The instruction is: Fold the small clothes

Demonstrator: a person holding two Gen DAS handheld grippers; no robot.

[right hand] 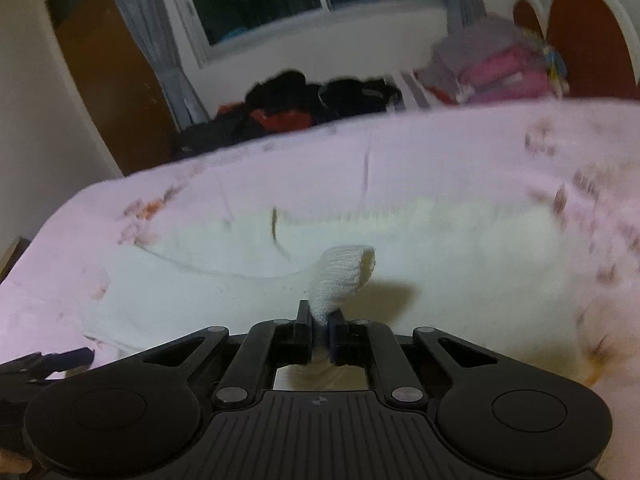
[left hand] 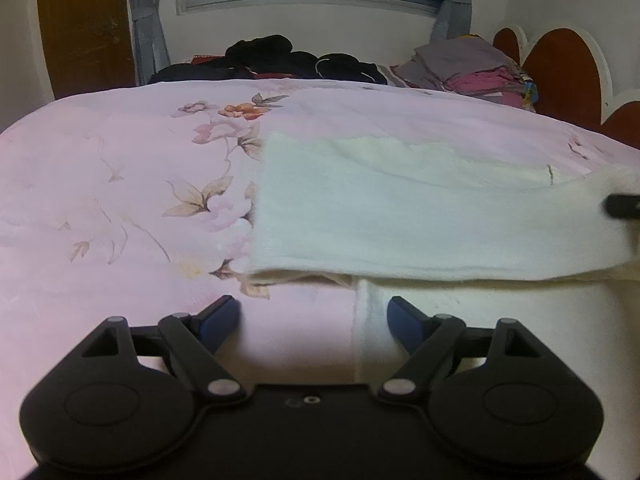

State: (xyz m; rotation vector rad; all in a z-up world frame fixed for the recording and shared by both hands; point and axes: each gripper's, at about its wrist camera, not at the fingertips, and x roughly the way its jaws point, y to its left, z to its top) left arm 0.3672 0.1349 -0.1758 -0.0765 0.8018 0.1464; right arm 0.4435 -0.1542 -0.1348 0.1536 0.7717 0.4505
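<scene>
Right tool (right hand: 320,326) is pinching the white garment's (right hand: 440,264) edge at lower centre, needing a level carry, while left tool (left hand: 314,316) is gaping empty.

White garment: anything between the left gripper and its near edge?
Nothing visible. The left gripper is open over bare pink bedspread, and the white garment has its near folded edge just ahead, unobstructed. The right gripper is shut on a bit of the same garment.
</scene>
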